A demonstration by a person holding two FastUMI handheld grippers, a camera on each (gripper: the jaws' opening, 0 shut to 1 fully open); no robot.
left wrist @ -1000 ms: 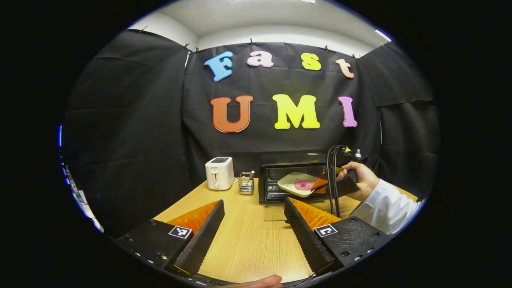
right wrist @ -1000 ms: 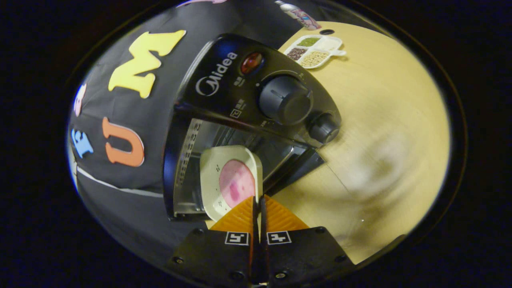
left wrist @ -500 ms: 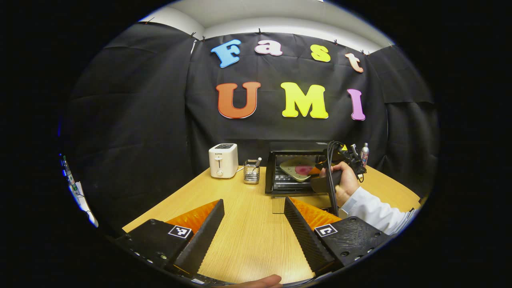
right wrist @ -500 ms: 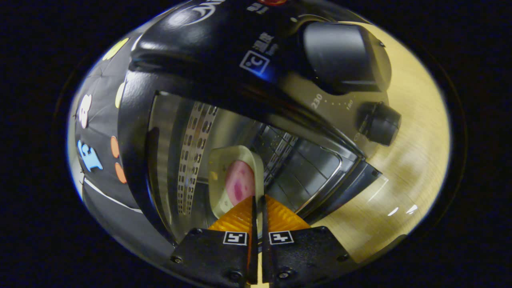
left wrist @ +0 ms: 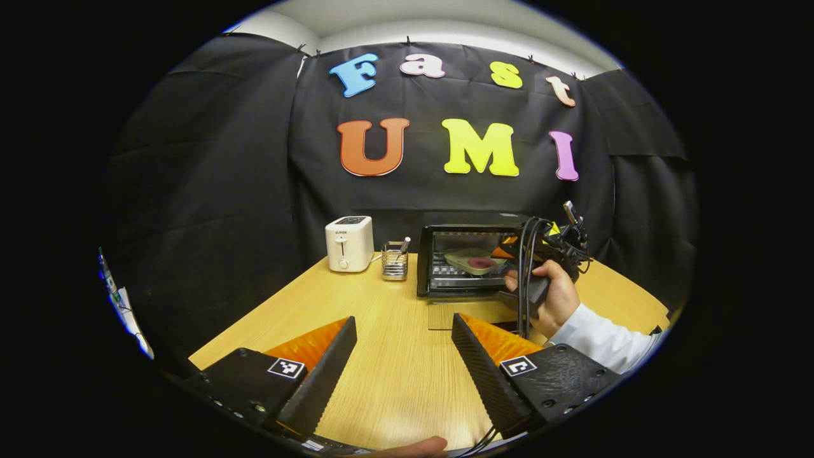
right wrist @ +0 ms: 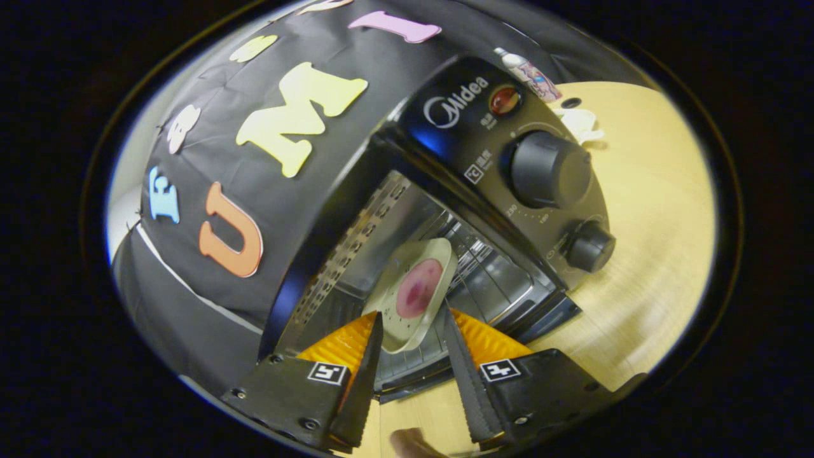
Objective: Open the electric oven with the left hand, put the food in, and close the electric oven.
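The black electric oven (left wrist: 445,280) stands at the back of the table with its glass door (left wrist: 455,316) folded down flat. A cream plate (right wrist: 407,312) with a pink food slice (right wrist: 416,291) lies on the rack inside the oven; it also appears in the left gripper view as the plate (left wrist: 472,261). My right gripper (right wrist: 412,317) is open at the oven mouth, its fingers either side of the plate's near edge. A hand (left wrist: 554,294) holds it. My left gripper (left wrist: 400,356) hangs open and empty over the table's near part.
A white toaster (left wrist: 348,243) and a wire utensil holder (left wrist: 394,261) stand left of the oven. The oven's control panel carries two knobs (right wrist: 550,168). Beyond the oven sit a bottle (right wrist: 528,63) and a white dish (right wrist: 580,122). A cable (left wrist: 524,280) hangs by the hand.
My right gripper has gone from shut on the plate to open, leaving the plate on the oven rack, and has drawn back slightly. My left gripper stays open and has barely shifted.
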